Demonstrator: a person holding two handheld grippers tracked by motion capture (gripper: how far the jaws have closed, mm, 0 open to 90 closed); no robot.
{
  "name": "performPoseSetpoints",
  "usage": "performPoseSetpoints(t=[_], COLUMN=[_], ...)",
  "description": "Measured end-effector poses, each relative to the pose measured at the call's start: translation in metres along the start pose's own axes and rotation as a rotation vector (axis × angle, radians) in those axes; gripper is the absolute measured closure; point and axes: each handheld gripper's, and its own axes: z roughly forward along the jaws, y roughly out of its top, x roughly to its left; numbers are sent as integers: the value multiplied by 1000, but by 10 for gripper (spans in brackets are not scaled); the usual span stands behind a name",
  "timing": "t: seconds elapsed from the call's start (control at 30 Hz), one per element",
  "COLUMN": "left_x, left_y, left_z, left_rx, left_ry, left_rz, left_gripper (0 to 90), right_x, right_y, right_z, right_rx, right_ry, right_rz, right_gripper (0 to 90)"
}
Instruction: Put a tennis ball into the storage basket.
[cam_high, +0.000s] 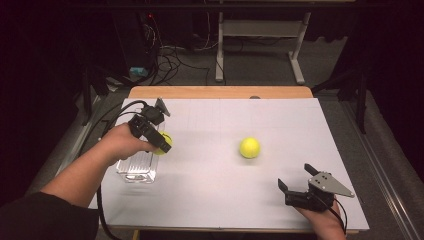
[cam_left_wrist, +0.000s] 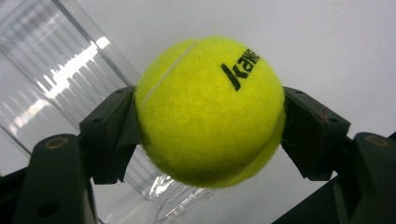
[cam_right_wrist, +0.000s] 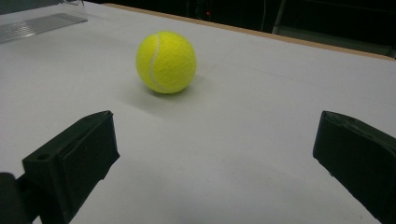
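The left gripper (cam_left_wrist: 208, 123) has its fingers (cam_left_wrist: 109, 133) clamped on a yellow tennis ball (cam_left_wrist: 208, 112), held just beside a clear plastic container (cam_high: 136, 167) whose contents cannot be made out. The right gripper (cam_right_wrist: 215, 158) rests open-fingered on the white bench (cam_high: 210, 185), a second tennis ball (cam_right_wrist: 166, 62) lying ahead of its fingers.

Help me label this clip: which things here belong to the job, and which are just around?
In the job:
held tennis ball, clamped in left gripper
clear container
second tennis ball
right gripper, open

Just around:
table frame
floor cables
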Motion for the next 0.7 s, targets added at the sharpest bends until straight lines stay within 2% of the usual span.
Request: performPoseSetpoints(t=[0.7], left_x=[45], left_y=[-2], left_z=[-2], left_rx=[13], left_ry=[60], left_rz=[-118], left_gripper=[266], right_x=[-1], right_y=[0], right_z=[-1], right_rx=[0], right_ry=[4], right_rz=[3], right_gripper=[1])
